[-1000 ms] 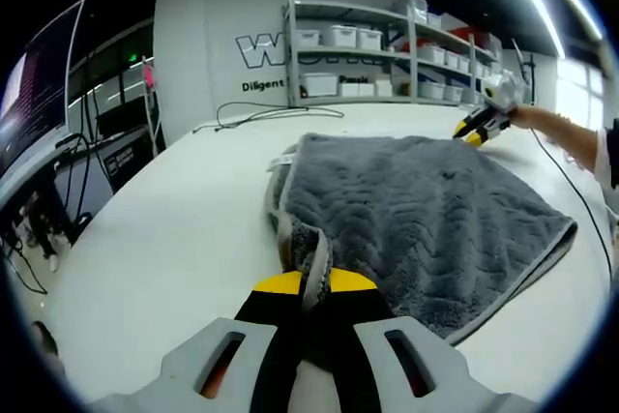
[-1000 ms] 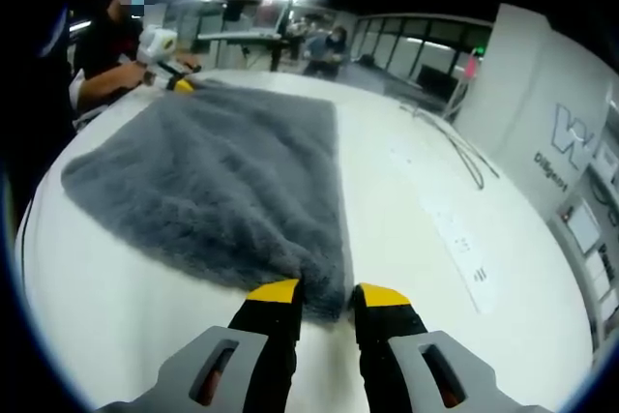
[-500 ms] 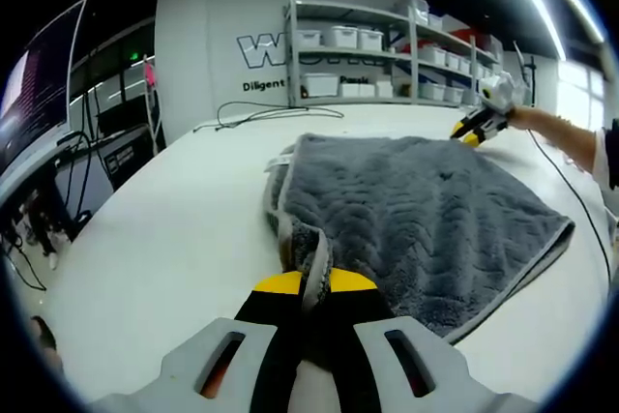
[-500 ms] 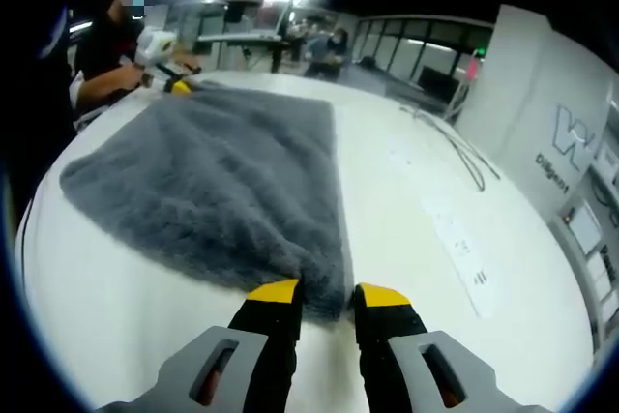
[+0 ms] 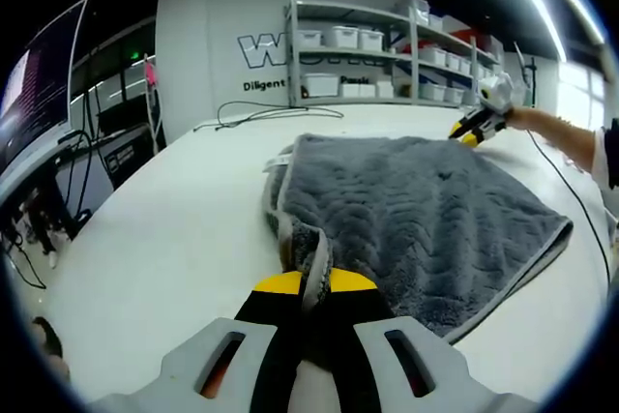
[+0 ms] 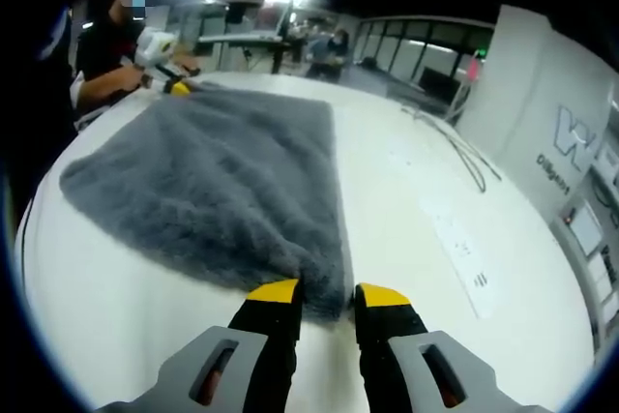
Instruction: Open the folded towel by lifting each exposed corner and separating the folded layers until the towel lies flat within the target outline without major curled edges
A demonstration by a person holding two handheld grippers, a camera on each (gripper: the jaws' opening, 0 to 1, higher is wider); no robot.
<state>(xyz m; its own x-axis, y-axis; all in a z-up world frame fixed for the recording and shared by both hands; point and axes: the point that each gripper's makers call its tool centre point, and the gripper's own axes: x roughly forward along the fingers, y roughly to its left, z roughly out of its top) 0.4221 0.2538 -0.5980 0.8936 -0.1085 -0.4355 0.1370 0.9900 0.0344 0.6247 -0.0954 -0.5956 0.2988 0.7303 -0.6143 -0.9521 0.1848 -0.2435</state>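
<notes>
Grey towel (image 5: 416, 200) spread on white table (image 5: 174, 229), stretching toward 1 o'clock. Left gripper (image 5: 314, 282) clamped on near corner; right gripper (image 6: 324, 294) parted astride opposite corner (image 6: 324, 278).

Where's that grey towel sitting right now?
The grey towel lies spread on the white table. The left hand-held gripper pinches its near corner; the right hand-held gripper is at the opposite corner.
</notes>
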